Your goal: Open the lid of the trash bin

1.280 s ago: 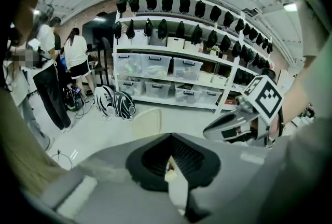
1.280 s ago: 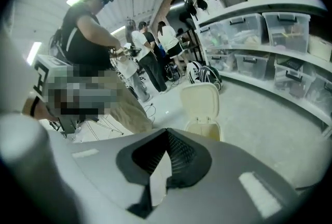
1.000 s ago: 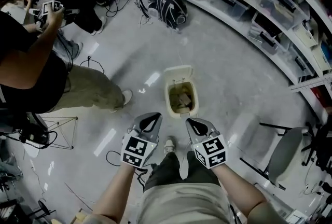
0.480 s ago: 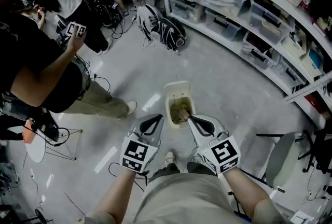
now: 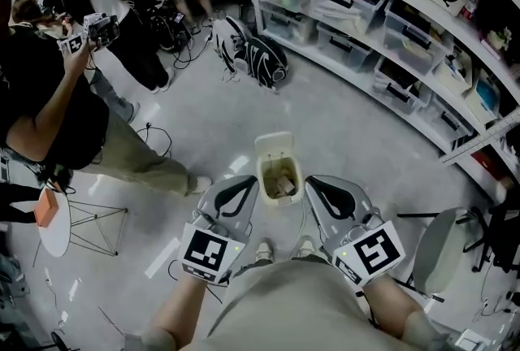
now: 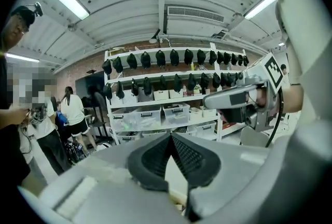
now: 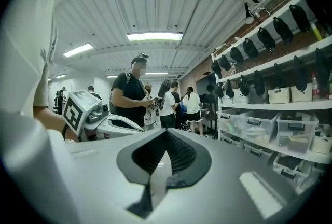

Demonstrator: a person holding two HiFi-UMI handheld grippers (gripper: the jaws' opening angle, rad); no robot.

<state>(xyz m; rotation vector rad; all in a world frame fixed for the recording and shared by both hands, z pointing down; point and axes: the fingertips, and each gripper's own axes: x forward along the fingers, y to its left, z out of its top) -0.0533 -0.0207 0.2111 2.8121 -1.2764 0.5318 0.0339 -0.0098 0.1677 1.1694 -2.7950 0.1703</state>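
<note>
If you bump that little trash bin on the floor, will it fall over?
It would probably slide rather than tip: the trash bin looks small and plastic, so likely light. Its lid stands open at the back, which may pull it backward. The scraps inside might steady it slightly.

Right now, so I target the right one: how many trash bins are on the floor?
1. The trash bin stands on the floor, showing between the tips of the left gripper and right gripper, lid up. Others may be hidden behind people.
</note>
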